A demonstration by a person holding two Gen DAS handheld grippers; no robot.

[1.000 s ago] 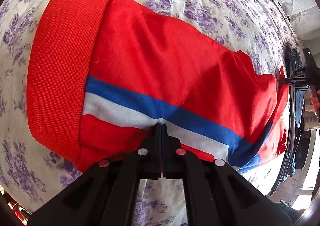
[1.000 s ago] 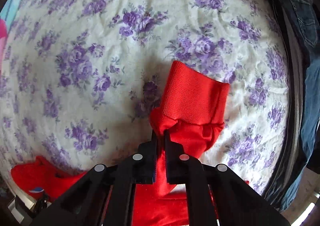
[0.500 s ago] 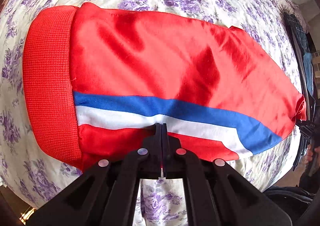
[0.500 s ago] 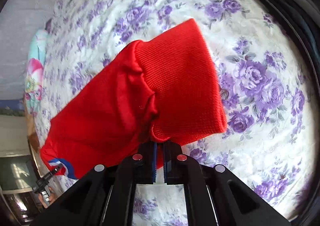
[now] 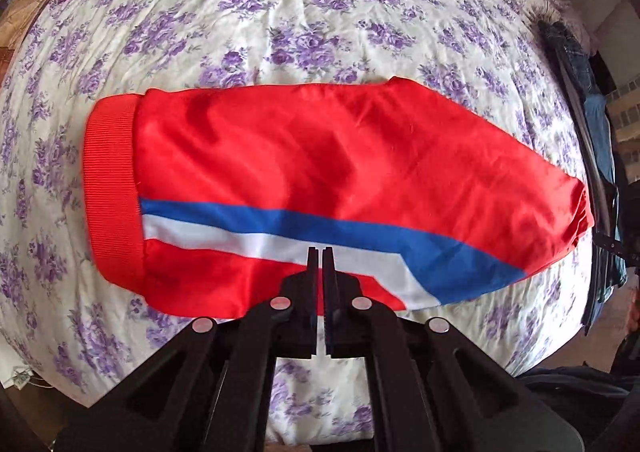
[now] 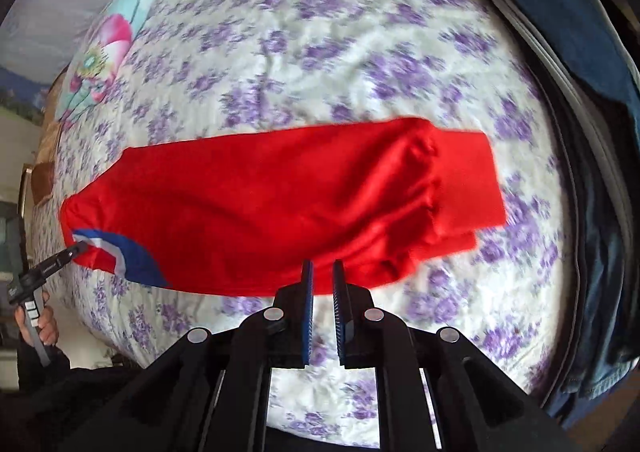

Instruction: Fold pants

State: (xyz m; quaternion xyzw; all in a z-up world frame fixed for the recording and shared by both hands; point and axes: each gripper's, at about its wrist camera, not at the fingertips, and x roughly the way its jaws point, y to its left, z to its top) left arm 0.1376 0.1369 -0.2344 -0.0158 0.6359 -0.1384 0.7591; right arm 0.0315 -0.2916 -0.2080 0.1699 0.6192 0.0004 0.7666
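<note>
Both wrist views overlook the pants (image 5: 320, 172) (opposite ends) closely.

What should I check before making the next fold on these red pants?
1. Pants lying flat on the bedsheet: ok.
2. Right gripper fingers apart: ok.
3. Left gripper free of the fabric: cannot tell, only a narrow gap over the pants' edge.
4. Cuffs lined up: not ok, their edges look offset.
5. Fabric smooth beside the cuffs: not ok, it is bunched.
</note>
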